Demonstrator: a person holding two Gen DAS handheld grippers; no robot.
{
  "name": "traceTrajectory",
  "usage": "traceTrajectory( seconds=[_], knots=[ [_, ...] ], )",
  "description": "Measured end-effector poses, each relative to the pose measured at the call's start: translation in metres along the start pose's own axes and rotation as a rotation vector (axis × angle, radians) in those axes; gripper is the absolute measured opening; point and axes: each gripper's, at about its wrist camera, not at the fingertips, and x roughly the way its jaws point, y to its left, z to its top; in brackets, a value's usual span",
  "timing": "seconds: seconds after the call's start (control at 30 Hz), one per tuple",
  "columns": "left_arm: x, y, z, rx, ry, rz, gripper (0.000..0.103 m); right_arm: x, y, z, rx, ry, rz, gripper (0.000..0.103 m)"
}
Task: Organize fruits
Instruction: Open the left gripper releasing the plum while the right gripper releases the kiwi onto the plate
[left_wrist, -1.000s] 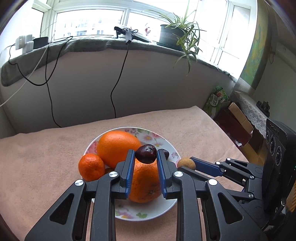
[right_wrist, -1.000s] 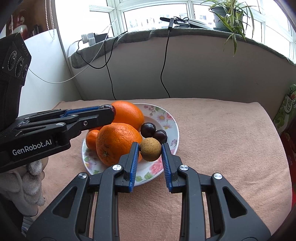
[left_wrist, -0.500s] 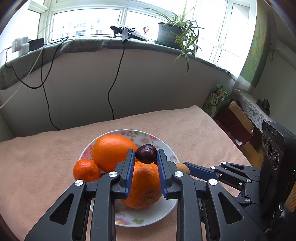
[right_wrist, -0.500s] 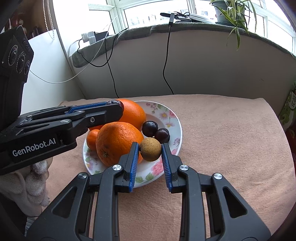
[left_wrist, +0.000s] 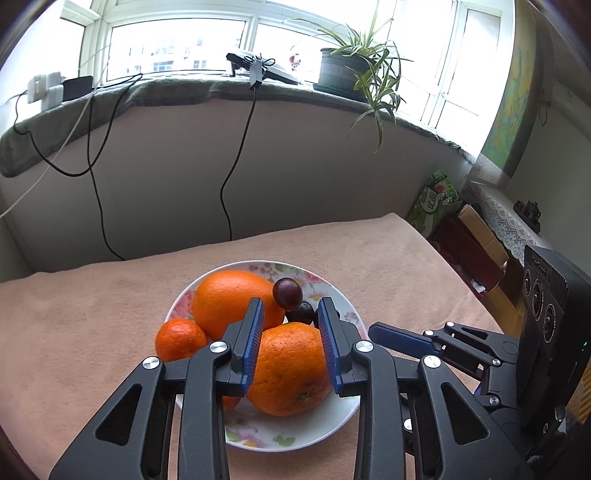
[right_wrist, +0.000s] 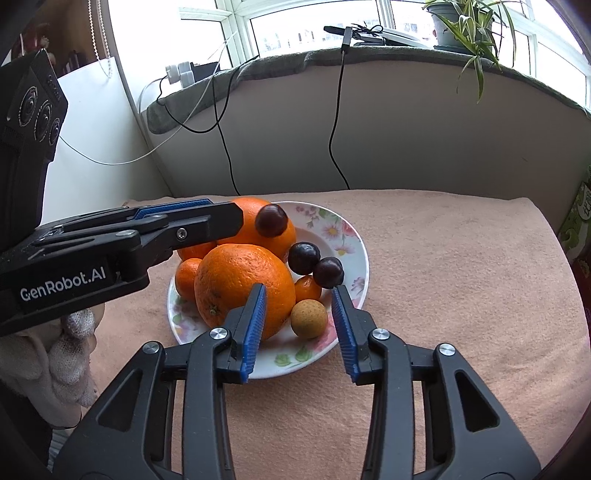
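Note:
A floral plate (left_wrist: 295, 432) (right_wrist: 354, 240) on the pink cloth holds two large oranges (left_wrist: 291, 365) (right_wrist: 243, 284), small mandarins (left_wrist: 180, 338) and dark cherries (right_wrist: 303, 257). My left gripper (left_wrist: 291, 325) is open above the near orange; a dark cherry (left_wrist: 287, 292) (right_wrist: 272, 220) is free of it, beside the far orange (left_wrist: 232, 299). My right gripper (right_wrist: 298, 306) is open at the plate's near rim; a brown longan (right_wrist: 308, 318) lies on the plate between its fingers.
The pink cloth (left_wrist: 74, 314) covers the table up to a wall with hanging cables (left_wrist: 236, 166). A potted plant (left_wrist: 343, 70) stands on the sill. Boxes and bags (left_wrist: 465, 229) sit off the table's right edge.
Both grippers have opened. The left one let go of the dark cherry, the right one let go of the longan, which now lies on the plate.

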Motion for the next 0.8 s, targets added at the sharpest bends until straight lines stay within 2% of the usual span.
traceTrajectory(
  seconds=[0.07, 0.17, 0.23, 0.33, 0.4, 0.6, 0.7, 0.8],
  knots=[
    [0.0, -0.001, 0.0, 0.004, 0.0, -0.001, 0.029, -0.001, 0.0, 0.0, -0.001, -0.003, 0.0, 0.044],
    [-0.001, -0.001, 0.0, 0.003, -0.004, 0.003, 0.042, -0.003, 0.0, 0.0, -0.001, -0.003, 0.001, 0.046],
    [-0.002, -0.001, 0.0, 0.0, -0.007, 0.001, 0.042, -0.004, -0.001, -0.001, -0.001, -0.004, 0.0, 0.05],
    [-0.003, 0.0, 0.0, 0.0, -0.009, 0.004, 0.045, -0.006, -0.001, -0.002, 0.0, -0.008, 0.001, 0.057],
    [-0.004, 0.0, -0.001, -0.004, -0.012, 0.006, 0.057, -0.008, -0.001, -0.002, -0.003, -0.014, -0.001, 0.068],
    [-0.007, 0.0, -0.002, -0.018, -0.016, 0.023, 0.074, -0.015, 0.002, -0.003, -0.02, -0.038, -0.01, 0.086],
    [-0.01, 0.0, -0.003, -0.029, -0.017, 0.034, 0.08, -0.017, 0.003, -0.004, -0.026, -0.038, -0.022, 0.086],
    [-0.012, -0.001, -0.005, -0.03, -0.019, 0.048, 0.08, -0.017, 0.005, -0.006, -0.029, -0.033, -0.028, 0.086]
  ],
)
